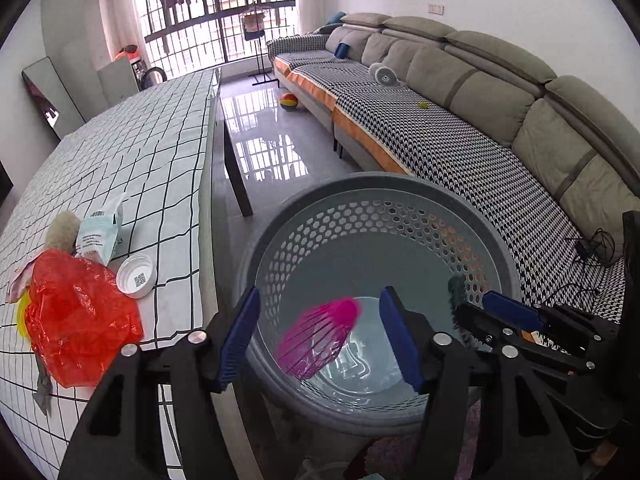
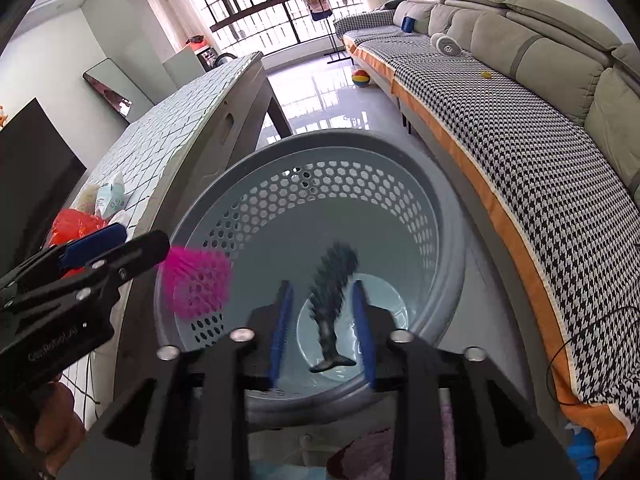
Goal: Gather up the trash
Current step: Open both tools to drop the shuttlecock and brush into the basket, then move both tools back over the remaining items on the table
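Observation:
A grey perforated basket [image 1: 360, 184] [image 2: 340, 136] stands on the floor beside the table, under both grippers. My left gripper [image 1: 320, 336] [image 2: 144, 240] is open above it, and a blurred magenta net wrapper [image 1: 320, 336] [image 2: 198, 284] hangs loose between the blue pads, touching neither. My right gripper [image 2: 322, 332] [image 1: 474, 306] is also open over the basket. A dark, blurred scrap [image 2: 332, 304] [image 1: 456, 292] is in mid-air between its pads with a gap on each side. The basket's bottom looks bare.
On the checked tablecloth [image 1: 140, 152] lie a red plastic bag [image 1: 76, 316], a white lid [image 1: 136, 276], a mint packet [image 1: 98, 236] and a tan fluffy lump [image 1: 62, 232]. A long sofa [image 1: 440, 140] runs along the right. A ball [image 1: 289, 101] sits on the floor.

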`<state>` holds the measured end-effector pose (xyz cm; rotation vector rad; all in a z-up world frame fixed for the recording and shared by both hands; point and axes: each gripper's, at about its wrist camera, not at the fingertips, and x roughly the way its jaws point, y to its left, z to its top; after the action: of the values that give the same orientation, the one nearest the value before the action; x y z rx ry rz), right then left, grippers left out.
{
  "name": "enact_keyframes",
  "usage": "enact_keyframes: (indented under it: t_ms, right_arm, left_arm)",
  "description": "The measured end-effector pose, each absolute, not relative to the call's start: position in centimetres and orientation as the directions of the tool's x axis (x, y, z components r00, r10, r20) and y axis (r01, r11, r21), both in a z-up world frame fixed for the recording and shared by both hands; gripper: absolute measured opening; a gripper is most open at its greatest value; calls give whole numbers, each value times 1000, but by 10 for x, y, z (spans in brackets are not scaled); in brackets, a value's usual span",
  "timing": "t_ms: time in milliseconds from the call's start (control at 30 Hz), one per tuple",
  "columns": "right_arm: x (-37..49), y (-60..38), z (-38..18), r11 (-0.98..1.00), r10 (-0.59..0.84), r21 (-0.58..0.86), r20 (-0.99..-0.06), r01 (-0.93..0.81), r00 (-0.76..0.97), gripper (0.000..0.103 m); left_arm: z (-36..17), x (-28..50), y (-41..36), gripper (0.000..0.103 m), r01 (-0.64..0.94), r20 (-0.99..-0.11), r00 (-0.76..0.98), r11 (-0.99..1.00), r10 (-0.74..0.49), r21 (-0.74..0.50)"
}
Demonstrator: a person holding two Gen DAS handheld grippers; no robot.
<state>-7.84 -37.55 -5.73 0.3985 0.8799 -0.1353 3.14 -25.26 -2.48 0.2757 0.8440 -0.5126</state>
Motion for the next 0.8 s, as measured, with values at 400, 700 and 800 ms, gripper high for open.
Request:
enact_keyframes:
  t_ms: [400,700,800]
  right_arm:
    - [-88,-379,-51,913,17,278,-756,298,654,45]
    - [-90,-372,-47,916,17,277,-749,290,662,49]
    - [-90,-371,-44,917,13,275,-744,288,669,50]
  left_arm:
    - [-20,29,-241,84,489,-761,574,872,-302,23]
    - [-10,26,-226,97,456,-739,602,890,-304,6]
    - [-9,26,-224,97,447,-738,607,894,-297,8]
